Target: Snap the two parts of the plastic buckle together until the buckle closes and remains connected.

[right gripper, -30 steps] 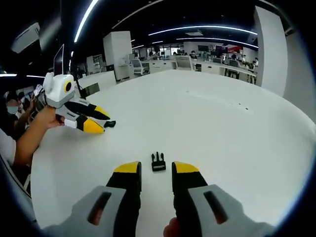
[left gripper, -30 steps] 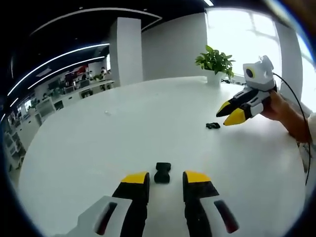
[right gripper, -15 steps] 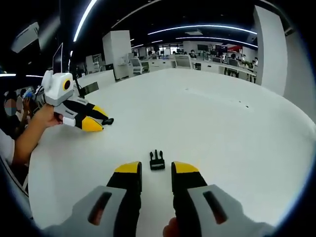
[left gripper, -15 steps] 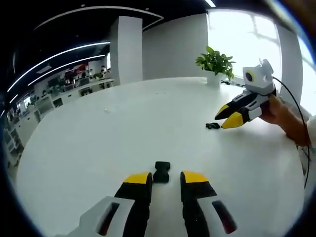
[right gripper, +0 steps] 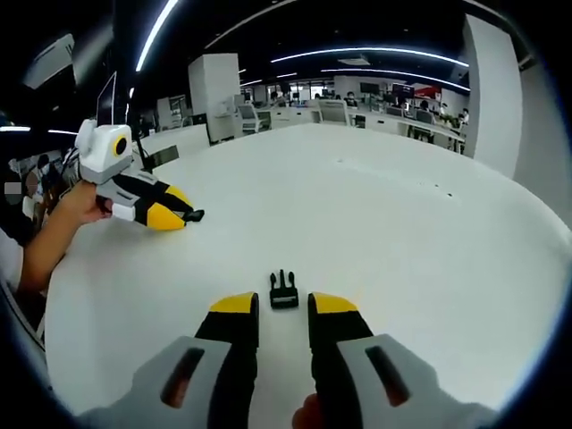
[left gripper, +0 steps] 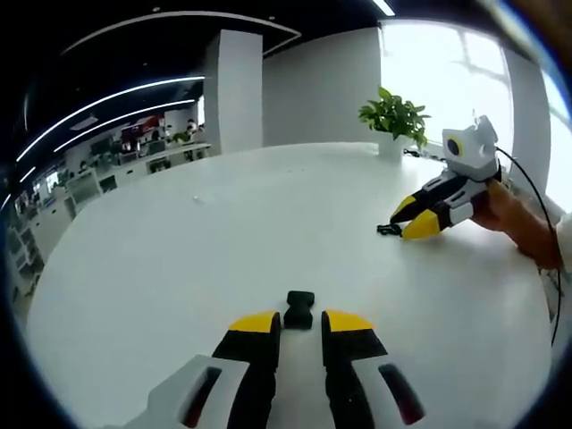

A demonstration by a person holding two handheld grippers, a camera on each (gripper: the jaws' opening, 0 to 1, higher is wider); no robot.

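Note:
The black socket half of the buckle (left gripper: 299, 308) lies on the white table (left gripper: 179, 250), just ahead of my left gripper (left gripper: 301, 323). That gripper is open, and its yellow tips flank the near end of the part with a narrow gap. The pronged half (right gripper: 283, 290) lies just ahead of my right gripper (right gripper: 283, 306), also open with nothing between its jaws. Across the table in the left gripper view, the right gripper (left gripper: 407, 222) points down at the pronged half (left gripper: 386, 230). At the left of the right gripper view, the left gripper (right gripper: 183, 213) is at the socket half (right gripper: 195, 215).
A potted plant (left gripper: 391, 116) stands at the far edge of the table. A person's hand and forearm (right gripper: 54, 223) hold the left gripper, and another hand (left gripper: 523, 223) holds the right one. An office with desks and a white pillar (left gripper: 234, 89) lies beyond.
My left jaws have narrowed and come closer to the socket half. The right gripper has dropped lower toward the pronged half. Both buckle parts lie where they were.

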